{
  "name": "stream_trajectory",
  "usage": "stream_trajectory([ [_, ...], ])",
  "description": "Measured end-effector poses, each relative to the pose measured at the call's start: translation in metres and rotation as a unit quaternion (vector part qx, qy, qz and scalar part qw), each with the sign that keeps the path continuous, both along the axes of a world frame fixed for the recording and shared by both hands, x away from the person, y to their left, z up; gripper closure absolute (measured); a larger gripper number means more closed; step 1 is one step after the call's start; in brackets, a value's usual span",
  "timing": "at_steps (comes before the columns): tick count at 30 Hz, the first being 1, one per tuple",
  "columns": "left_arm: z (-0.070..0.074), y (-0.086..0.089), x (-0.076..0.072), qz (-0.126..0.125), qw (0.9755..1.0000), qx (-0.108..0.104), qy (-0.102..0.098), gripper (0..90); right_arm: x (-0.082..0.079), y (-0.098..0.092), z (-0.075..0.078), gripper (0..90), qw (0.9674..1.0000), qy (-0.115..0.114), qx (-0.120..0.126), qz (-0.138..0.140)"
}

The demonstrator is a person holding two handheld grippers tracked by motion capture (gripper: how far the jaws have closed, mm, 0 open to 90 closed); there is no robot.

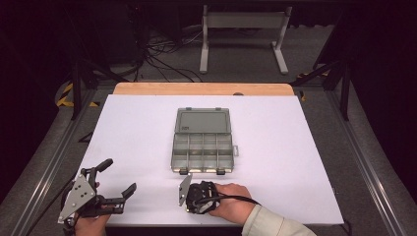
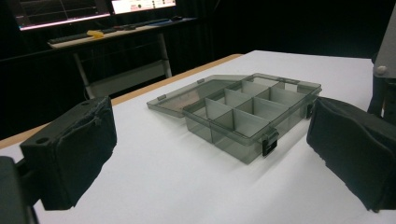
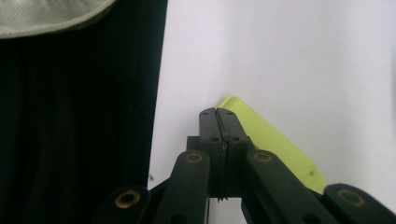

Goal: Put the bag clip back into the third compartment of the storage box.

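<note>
A smoky grey clear compartment box (image 1: 203, 147) lies open at the middle of the white table (image 1: 275, 162), its lid (image 1: 203, 121) folded flat on the far side. Its compartments look empty. My left gripper (image 1: 118, 177) rests at the near left corner, open and holding nothing. In the left gripper view its pads (image 2: 74, 154) frame the box (image 2: 243, 116) farther off. A hand holds my right gripper (image 1: 199, 197) near the front edge, just before the box. Its jaws (image 3: 218, 111) are shut together. A flat lime-green piece (image 3: 271, 140) lies right beside the tips; whether it touches them I cannot tell.
A wooden strip (image 1: 204, 88) runs along the table's far edge. Beyond it stand a white frame (image 1: 243, 37) and loose cables (image 1: 162, 59) on the floor. Metal rails (image 1: 366, 162) flank both sides. A pale sleeve (image 3: 51, 16) hangs over the dark drop at the front edge.
</note>
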State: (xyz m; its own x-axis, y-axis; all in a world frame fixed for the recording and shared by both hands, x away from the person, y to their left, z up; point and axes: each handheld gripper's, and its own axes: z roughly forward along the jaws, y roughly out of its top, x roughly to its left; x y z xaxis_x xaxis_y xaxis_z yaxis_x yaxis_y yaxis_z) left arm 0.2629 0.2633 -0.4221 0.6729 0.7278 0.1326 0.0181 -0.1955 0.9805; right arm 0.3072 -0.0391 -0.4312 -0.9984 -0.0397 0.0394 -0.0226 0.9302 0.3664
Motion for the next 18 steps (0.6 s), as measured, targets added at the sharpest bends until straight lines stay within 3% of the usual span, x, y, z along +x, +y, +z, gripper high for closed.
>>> stream_trajectory([
  [18, 0.0, 0.0, 0.0, 0.0, 1.0, 0.0, -0.002, 2.3, 0.015, 0.014, -0.002, 90.0, 0.9984, -0.009, 0.033, -0.044],
])
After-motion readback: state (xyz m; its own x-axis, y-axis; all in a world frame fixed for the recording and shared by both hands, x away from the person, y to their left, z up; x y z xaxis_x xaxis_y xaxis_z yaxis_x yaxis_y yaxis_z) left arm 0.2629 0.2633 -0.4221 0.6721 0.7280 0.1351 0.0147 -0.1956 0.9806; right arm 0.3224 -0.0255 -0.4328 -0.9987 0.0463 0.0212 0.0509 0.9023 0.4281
